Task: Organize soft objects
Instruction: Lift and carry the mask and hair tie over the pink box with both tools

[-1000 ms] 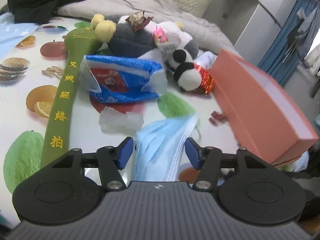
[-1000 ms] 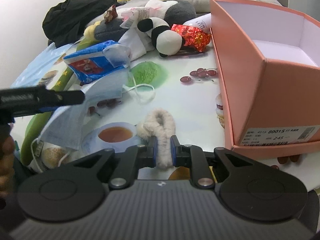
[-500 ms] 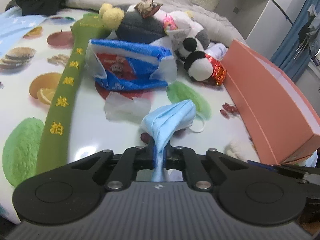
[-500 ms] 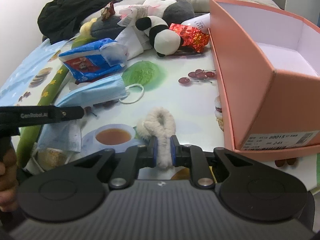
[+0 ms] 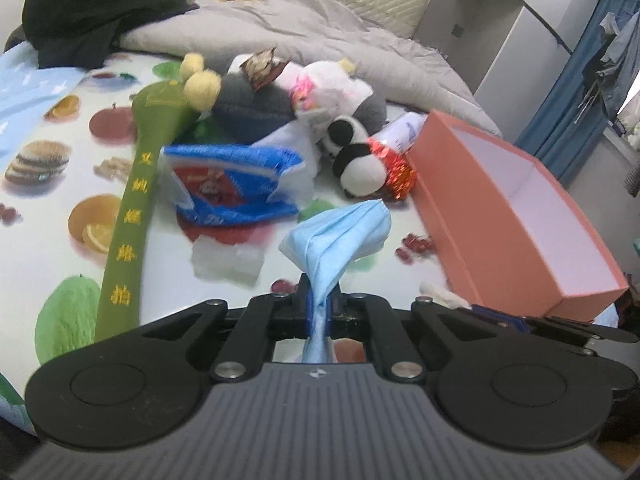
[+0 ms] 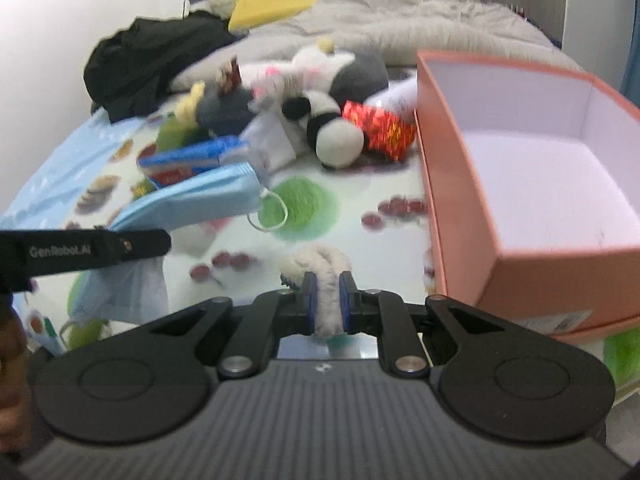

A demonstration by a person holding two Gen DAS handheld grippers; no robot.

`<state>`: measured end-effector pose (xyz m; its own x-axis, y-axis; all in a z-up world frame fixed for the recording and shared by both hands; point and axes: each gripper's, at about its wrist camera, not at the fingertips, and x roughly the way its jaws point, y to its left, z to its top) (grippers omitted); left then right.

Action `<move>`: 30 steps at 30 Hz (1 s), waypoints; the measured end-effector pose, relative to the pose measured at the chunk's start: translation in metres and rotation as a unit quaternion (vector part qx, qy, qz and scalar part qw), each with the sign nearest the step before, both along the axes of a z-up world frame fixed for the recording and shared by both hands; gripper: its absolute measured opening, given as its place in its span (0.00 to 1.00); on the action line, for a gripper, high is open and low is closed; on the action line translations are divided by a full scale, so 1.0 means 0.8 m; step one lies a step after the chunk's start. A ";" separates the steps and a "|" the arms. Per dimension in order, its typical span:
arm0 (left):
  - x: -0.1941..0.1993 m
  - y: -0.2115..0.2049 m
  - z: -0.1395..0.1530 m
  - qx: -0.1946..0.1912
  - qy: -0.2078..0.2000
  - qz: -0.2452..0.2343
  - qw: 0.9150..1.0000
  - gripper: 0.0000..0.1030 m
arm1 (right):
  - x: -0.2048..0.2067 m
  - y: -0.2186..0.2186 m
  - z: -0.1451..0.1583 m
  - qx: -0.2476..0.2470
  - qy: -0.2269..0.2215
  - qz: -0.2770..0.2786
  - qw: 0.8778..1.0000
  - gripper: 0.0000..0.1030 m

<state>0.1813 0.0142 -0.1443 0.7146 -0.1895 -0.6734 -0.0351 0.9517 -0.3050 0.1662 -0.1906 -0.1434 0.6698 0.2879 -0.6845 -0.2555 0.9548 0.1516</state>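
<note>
My left gripper [image 5: 320, 300] is shut on a light blue face mask [image 5: 340, 236], which hangs lifted off the fruit-print table [image 5: 48, 216]. My right gripper [image 6: 326, 302] is shut on a fluffy cream scrunchie [image 6: 320, 260], also raised above the table. An open salmon-pink box [image 6: 532, 184] with a white inside stands to the right; in the left wrist view the box [image 5: 508, 204] lies right of the mask. From the right wrist view the mask [image 6: 200, 200] hangs at the left from the other gripper's finger.
A pile of soft things lies at the back: a panda plush [image 5: 358, 160], a grey and white plush [image 5: 256, 104], a blue tissue pack [image 5: 232, 184], a long green padded stick [image 5: 132, 208] and a red foil wrapper [image 5: 394, 168]. Grey bedding and black clothing [image 5: 96, 8] lie beyond.
The left jaws closed on the mask and lifted it off the table. The right gripper rose with the scrunchie in its grip.
</note>
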 end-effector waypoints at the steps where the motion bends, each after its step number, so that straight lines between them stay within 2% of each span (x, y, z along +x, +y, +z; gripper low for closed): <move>1: 0.001 -0.002 0.008 0.000 -0.001 -0.001 1.000 0.07 | 0.001 -0.001 0.007 0.004 -0.004 0.000 1.000 0.15; 11: 0.026 -0.024 0.090 0.008 -0.023 -0.015 1.000 0.07 | 0.017 -0.012 0.096 0.014 -0.076 0.002 0.997 0.15; 16: 0.050 -0.043 0.140 0.006 -0.046 -0.039 0.998 0.07 | 0.030 -0.026 0.145 0.013 -0.115 -0.007 0.993 0.15; 24: 0.092 -0.111 0.214 0.012 -0.082 -0.099 0.992 0.07 | 0.047 -0.078 0.216 0.005 -0.169 -0.049 0.984 0.15; 30: 0.122 -0.183 0.247 0.027 -0.088 -0.149 0.985 0.07 | 0.063 -0.136 0.238 -0.015 -0.163 -0.097 0.982 0.15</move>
